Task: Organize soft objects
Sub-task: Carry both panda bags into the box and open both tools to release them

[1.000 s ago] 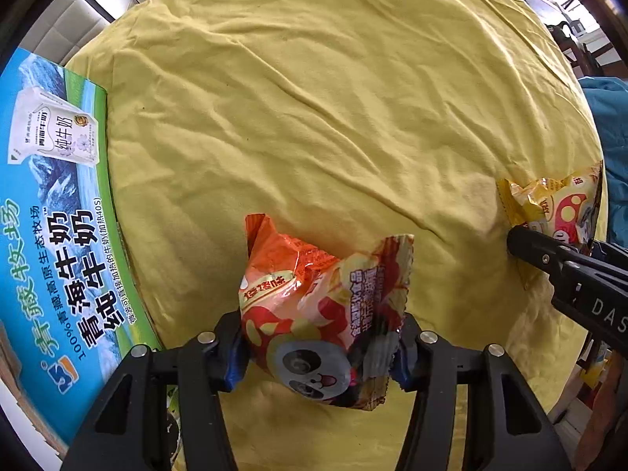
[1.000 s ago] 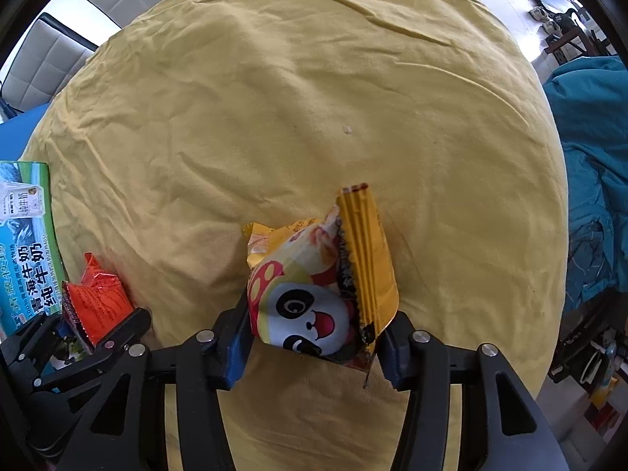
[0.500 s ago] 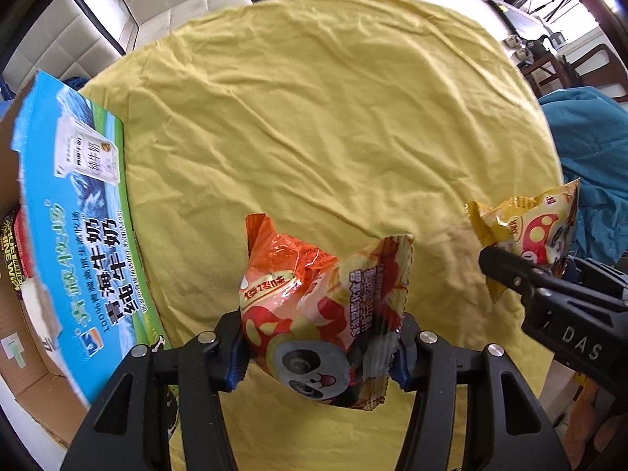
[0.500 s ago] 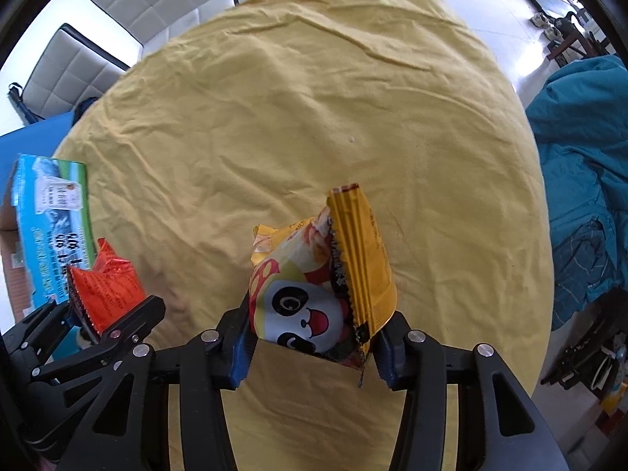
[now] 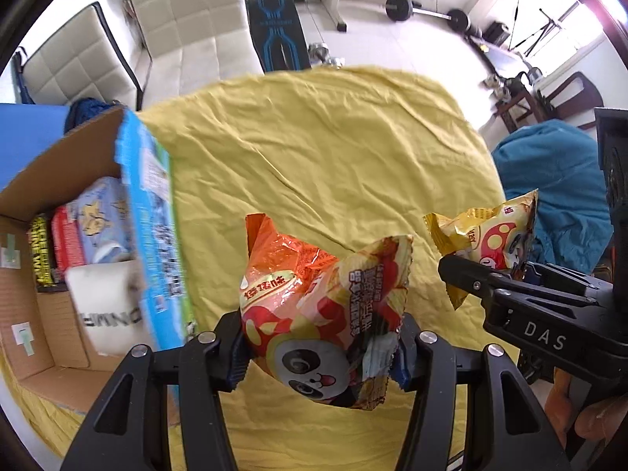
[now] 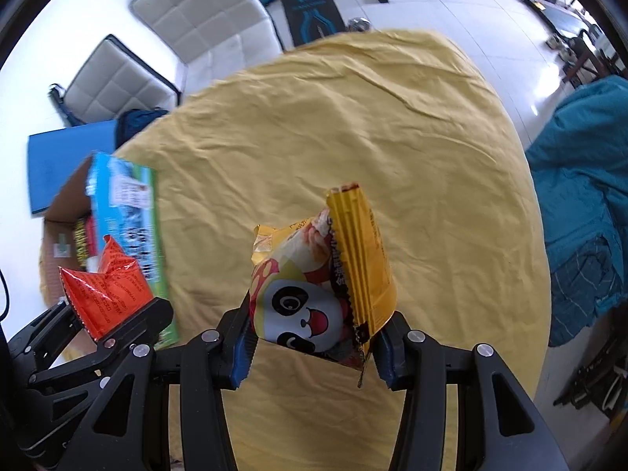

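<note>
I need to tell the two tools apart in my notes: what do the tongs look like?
Both tongs, left and right, look alike: black plastic frames with triangular cut-outs, silver screws, and blue ribbed pads. The right one's side reads "DAS" in white letters.

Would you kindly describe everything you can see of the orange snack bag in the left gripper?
The orange snack bag is a puffy, crinkled foil packet, orange-red at the top with a cartoon panda face and Chinese print lower down. The left gripper pinches its lower sides, so it stands roughly upright, one crimped top corner pointing up. It hangs above the yellow cloth without touching it, right of the open cardboard box. It looks sealed.
</note>
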